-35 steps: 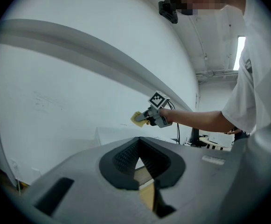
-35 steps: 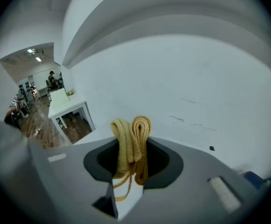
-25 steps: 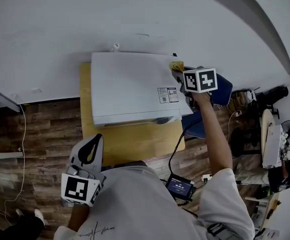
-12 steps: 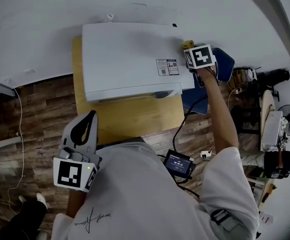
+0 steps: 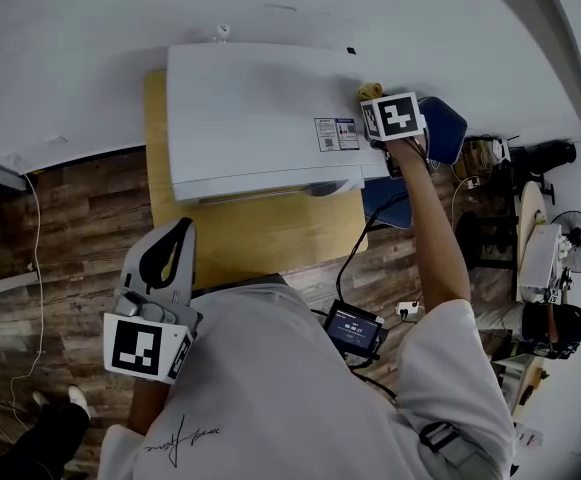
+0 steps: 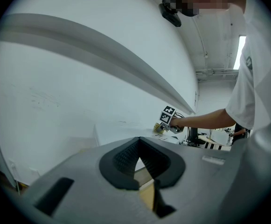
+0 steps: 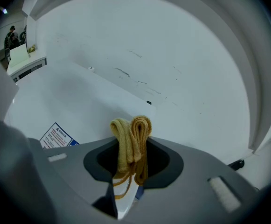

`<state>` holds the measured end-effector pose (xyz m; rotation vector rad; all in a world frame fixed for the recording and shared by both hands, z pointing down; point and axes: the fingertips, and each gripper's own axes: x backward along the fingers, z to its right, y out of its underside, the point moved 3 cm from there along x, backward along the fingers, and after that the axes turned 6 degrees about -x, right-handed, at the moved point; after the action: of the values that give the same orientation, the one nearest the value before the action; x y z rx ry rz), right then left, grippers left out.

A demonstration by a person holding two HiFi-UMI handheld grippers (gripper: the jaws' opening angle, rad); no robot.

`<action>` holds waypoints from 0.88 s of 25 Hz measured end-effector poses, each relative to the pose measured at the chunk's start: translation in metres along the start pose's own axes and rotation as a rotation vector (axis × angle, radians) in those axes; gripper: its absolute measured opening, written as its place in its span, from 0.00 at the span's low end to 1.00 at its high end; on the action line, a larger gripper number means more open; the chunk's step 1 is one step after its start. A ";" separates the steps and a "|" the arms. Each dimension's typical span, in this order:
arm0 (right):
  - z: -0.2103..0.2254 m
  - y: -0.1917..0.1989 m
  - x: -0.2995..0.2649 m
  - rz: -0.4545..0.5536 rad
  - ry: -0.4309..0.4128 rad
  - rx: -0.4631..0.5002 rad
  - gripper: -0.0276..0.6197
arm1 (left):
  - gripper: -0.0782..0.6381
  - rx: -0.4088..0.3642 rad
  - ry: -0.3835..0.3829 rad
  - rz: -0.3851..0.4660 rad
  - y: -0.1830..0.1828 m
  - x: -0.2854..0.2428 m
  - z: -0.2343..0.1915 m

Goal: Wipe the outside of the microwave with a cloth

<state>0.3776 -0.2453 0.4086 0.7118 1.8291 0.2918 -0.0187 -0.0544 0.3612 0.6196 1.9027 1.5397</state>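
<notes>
Shifted off the top's rear corner since a second ago, the right gripper (image 7: 128, 164), clamped on the folded yellow cloth (image 7: 131, 134), has the microwave (image 5: 260, 108) just to its left, right side panel nearest.

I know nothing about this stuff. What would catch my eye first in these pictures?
A big white microwave sits on a small wooden table in the middle of the head view. At its right rear corner the right gripper, topped by a black-and-white marker cube, pinches a folded yellow cloth. The left gripper hangs low near the person, jaws together and empty.
</notes>
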 end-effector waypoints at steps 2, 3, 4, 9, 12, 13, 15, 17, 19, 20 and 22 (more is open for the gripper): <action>-0.008 -0.001 0.001 0.003 -0.015 -0.006 0.23 | 0.11 -0.007 0.000 0.003 -0.002 0.002 -0.001; -0.012 -0.002 0.002 0.006 -0.022 -0.008 0.23 | 0.11 -0.011 0.000 0.006 -0.003 0.003 -0.001; -0.015 -0.003 0.003 0.009 -0.026 -0.007 0.23 | 0.11 -0.012 0.001 0.009 -0.003 0.004 0.000; -0.027 -0.005 0.008 0.011 -0.038 0.004 0.23 | 0.11 -0.010 0.002 0.015 -0.002 0.008 0.003; -0.034 -0.007 0.010 0.013 -0.047 0.007 0.23 | 0.11 -0.010 0.004 0.010 0.000 0.011 0.004; -0.036 -0.007 0.011 0.013 -0.051 0.006 0.23 | 0.11 -0.010 0.005 0.013 0.000 0.012 0.004; -0.042 -0.007 0.012 0.013 -0.063 0.000 0.23 | 0.11 -0.006 0.008 0.016 -0.002 0.014 0.005; -0.049 -0.010 0.014 0.017 -0.077 -0.003 0.23 | 0.11 0.004 0.009 0.027 -0.007 0.015 0.007; -0.055 -0.014 0.016 0.023 -0.085 -0.002 0.23 | 0.11 -0.001 0.017 0.033 -0.008 0.015 0.009; -0.058 -0.015 0.018 0.026 -0.088 -0.002 0.23 | 0.11 -0.003 0.022 0.032 -0.007 0.015 0.009; -0.066 -0.017 0.021 0.032 -0.096 -0.004 0.23 | 0.11 -0.002 0.024 0.033 -0.007 0.017 0.006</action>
<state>0.3069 -0.2372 0.4082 0.7405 1.7270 0.2770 -0.0261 -0.0399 0.3511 0.6381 1.9176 1.5758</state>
